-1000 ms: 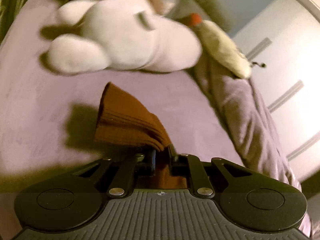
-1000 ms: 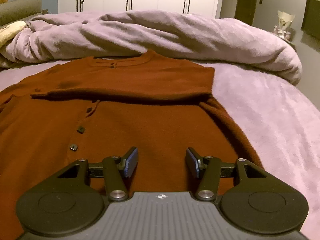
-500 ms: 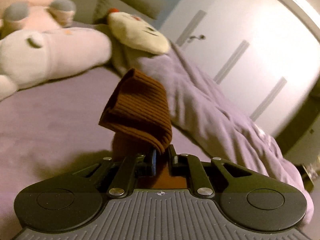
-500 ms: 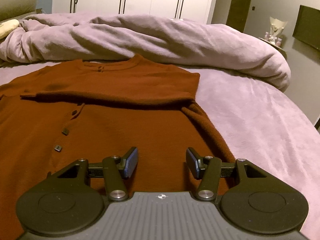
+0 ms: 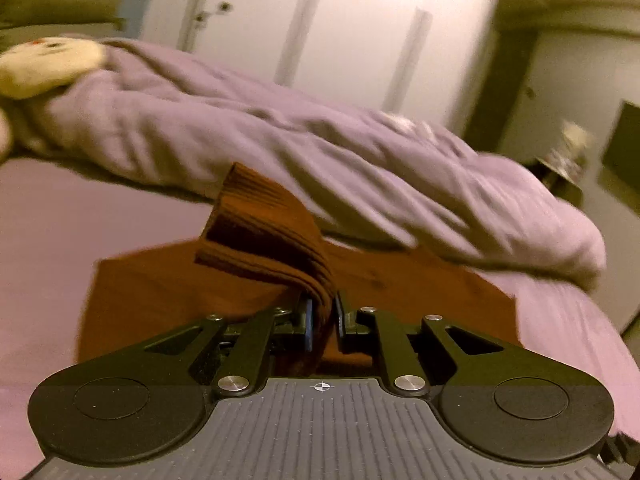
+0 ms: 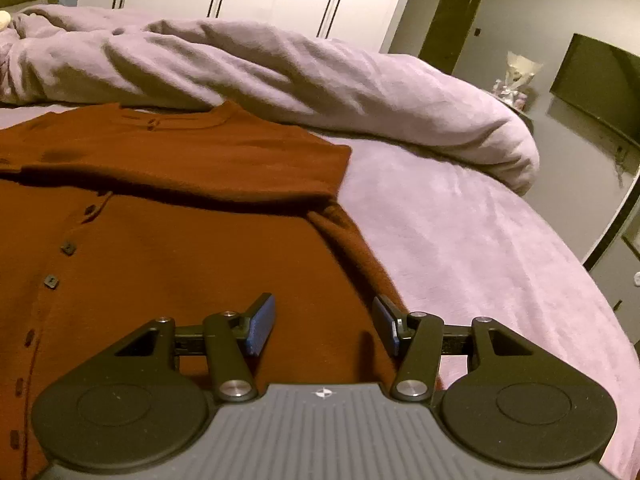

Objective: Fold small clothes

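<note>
A rust-brown buttoned cardigan (image 6: 168,264) lies flat on the lilac bed sheet (image 6: 460,240), one sleeve folded across its chest. In the left wrist view my left gripper (image 5: 322,312) is shut on the ribbed cuff (image 5: 264,232) of the other sleeve, which stands up above the jaws over the cardigan's body (image 5: 160,284). My right gripper (image 6: 324,320) hovers just above the cardigan's lower right part, near its side edge, open with nothing between its fingers.
A bunched lilac duvet (image 6: 280,72) runs across the bed behind the cardigan. A cream plush toy (image 5: 44,64) lies at the far left. White wardrobe doors (image 5: 340,32) stand beyond the bed, and a dark screen (image 6: 596,80) hangs at the right.
My left gripper has swung with the cuff from the plush toys at the bed's head round over the cardigan, rolling as it went. The right gripper has barely moved.
</note>
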A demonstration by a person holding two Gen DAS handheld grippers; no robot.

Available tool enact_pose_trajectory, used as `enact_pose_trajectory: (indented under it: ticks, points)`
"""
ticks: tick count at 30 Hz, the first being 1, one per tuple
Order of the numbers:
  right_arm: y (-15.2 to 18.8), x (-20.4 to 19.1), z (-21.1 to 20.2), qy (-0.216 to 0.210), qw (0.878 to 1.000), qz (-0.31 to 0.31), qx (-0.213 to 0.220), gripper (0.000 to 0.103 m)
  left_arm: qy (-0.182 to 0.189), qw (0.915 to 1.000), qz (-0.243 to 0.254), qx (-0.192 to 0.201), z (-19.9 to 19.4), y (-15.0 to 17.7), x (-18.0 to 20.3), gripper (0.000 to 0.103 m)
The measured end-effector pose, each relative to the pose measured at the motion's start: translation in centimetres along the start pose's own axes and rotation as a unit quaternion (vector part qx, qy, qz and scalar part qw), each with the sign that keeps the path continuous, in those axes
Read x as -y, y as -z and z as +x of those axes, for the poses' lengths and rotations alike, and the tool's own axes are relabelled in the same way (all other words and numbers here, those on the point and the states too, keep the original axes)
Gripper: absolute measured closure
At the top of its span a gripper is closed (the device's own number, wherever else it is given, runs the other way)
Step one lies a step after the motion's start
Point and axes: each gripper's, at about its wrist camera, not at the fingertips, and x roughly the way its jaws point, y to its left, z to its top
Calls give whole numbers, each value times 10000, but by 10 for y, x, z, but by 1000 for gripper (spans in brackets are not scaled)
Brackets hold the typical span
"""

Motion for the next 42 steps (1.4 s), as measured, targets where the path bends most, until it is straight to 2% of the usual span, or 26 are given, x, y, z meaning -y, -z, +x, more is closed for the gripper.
enact_pose_trajectory:
  ticks: [1,2,4,6,8,11,13,18,21,24,31,36,38,39,40,42]
  points:
    - [0,1,1,3,10000,13,-11,50,152,9997,152,-131,10,5,10,82]
    - [1,2,2,-3,10000,15,-22,50,231,9989,288,-275,17,11,17,67]
    - [0,1,3,-9,10000,-3,-25,50,180,9975,455,-508,28,21,26,44]
    - [0,0,3,3,10000,-71,5,50,141,9971,540,-518,23,30,25,41]
    - [1,0,3,18,9999,-127,42,50,-23,9975,487,-507,11,35,14,31]
    - [1,-1,5,33,9999,-136,55,49,-497,9977,125,-437,-9,43,-11,26]
    - [-1,-4,5,-36,9999,-93,48,49,-902,9946,-191,-467,-21,51,-37,21]
    - [-13,-22,2,-324,9993,-140,149,49,-1772,9789,-847,-564,-42,67,-95,18]
    - [-21,-35,1,-592,9979,-164,209,49,-2051,9700,-1134,-651,-49,78,-119,17]
    - [-30,-48,0,-811,9960,-228,298,49,-2122,9651,-1341,-752,-52,85,-136,17]
    - [-52,-67,4,-1225,9917,-108,362,49,-2092,9667,-1279,-731,-48,88,-135,15]
    - [-66,-70,24,-1722,9836,528,-9,49,-2110,9670,-1222,-742,-47,88,-131,14]
    - [-67,-76,38,-1852,9811,530,-204,50,-2095,9673,-1216,-748,-45,88,-130,14]
    - [-65,-77,45,-1939,9785,631,-321,53,-2082,9676,-1216,-747,-45,87,-130,14]
    - [-65,-77,50,-2092,9740,773,-389,63,-2074,9678,-1214,-749,-45,87,-129,14]
    - [-65,-78,54,-2274,9688,897,-419,71,-2079,9679,-1200,-746,-46,86,-128,14]
